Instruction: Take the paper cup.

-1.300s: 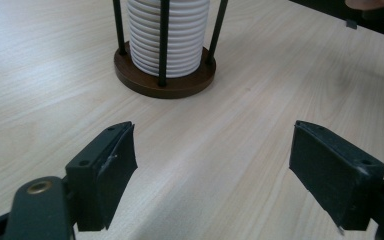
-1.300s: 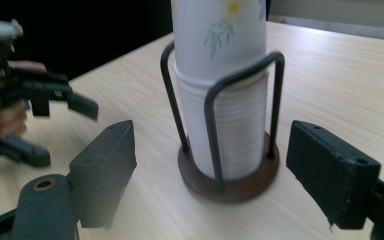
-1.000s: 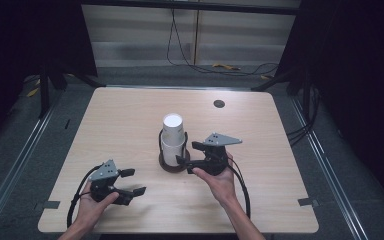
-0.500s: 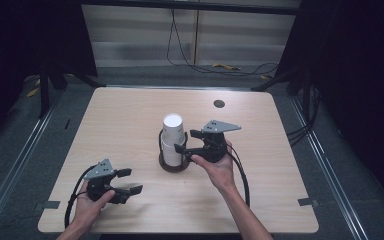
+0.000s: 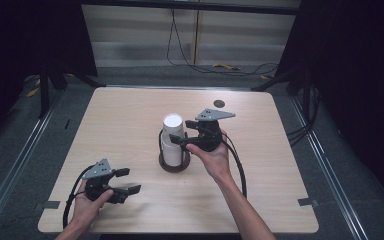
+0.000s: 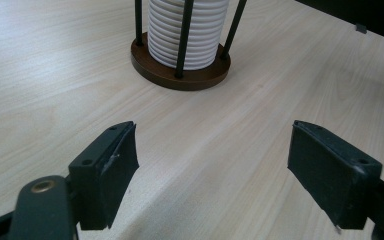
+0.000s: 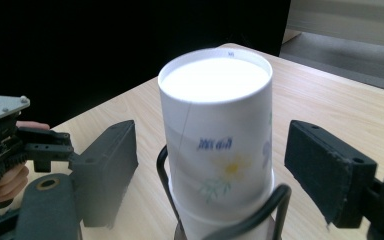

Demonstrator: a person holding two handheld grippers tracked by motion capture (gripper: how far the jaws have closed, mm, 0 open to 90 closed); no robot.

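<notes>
Right gripper (image 7: 210,165) fingers (image 7: 330,170) spread wide, top paper cup (image 7: 217,135) between them, untouched

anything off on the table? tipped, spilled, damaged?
Nothing stands out. The stack of paper cups stands upright in its holder on the table, bottoms up, with no spill or dents visible. The right gripper is open beside the top cup; the left gripper is open near the front edge.
</notes>
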